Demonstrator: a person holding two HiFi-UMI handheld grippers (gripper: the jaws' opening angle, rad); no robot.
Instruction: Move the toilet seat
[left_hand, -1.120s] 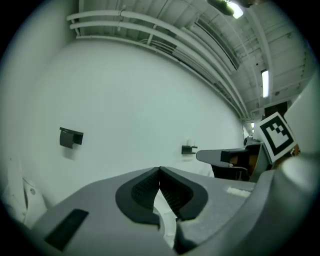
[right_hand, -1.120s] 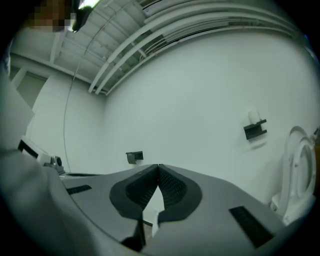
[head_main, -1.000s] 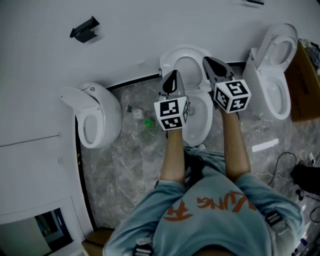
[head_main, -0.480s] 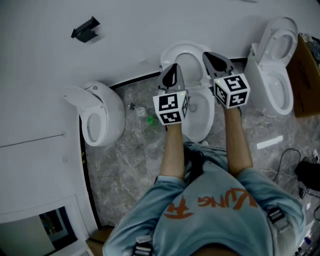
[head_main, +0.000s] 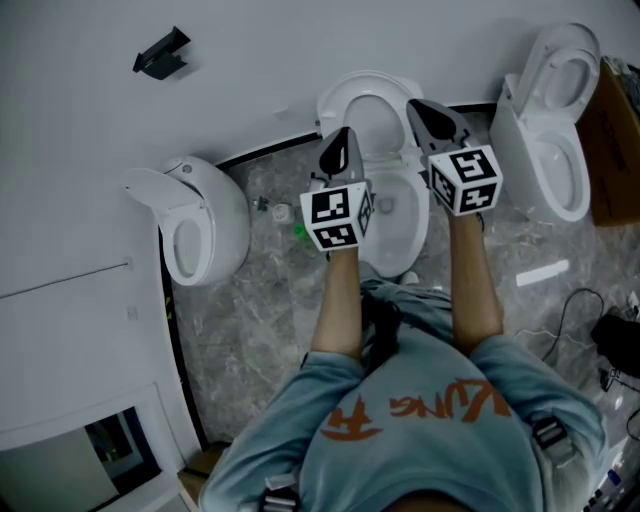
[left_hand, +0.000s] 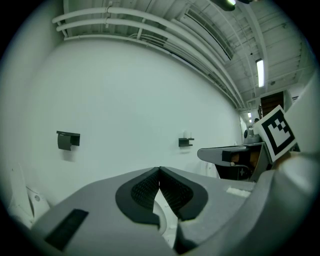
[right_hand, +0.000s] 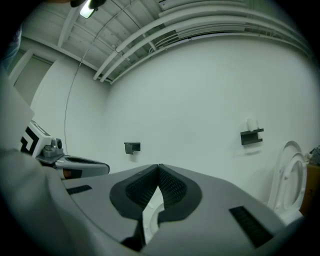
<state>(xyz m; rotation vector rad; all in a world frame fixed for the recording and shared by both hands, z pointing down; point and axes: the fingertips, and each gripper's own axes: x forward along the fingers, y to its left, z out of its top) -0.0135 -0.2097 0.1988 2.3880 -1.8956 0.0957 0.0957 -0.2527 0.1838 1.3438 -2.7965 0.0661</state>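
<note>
Your left gripper (head_main: 343, 140) and right gripper (head_main: 416, 108) are both fully closed and hold nothing. The white toilet seat (head_main: 372, 82) stands raised against the far wall, behind the middle toilet's bowl (head_main: 398, 228).

White toilet (head_main: 398, 225), grey marbled floor (head_main: 250, 310) — black-and-white marker cubes (head_main: 337, 217), blue shirt (head_main: 430, 440).

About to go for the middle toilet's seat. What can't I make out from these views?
- Head view: the left gripper and right gripper, both shut and empty, cover the sides of the middle toilet; whether its seat ring is up or down is unclear.
- Both gripper views: each gripper's own body hides the bowl; only a sliver of white shows.
- Head view: the green thing on the floor is too small to identify.
</note>
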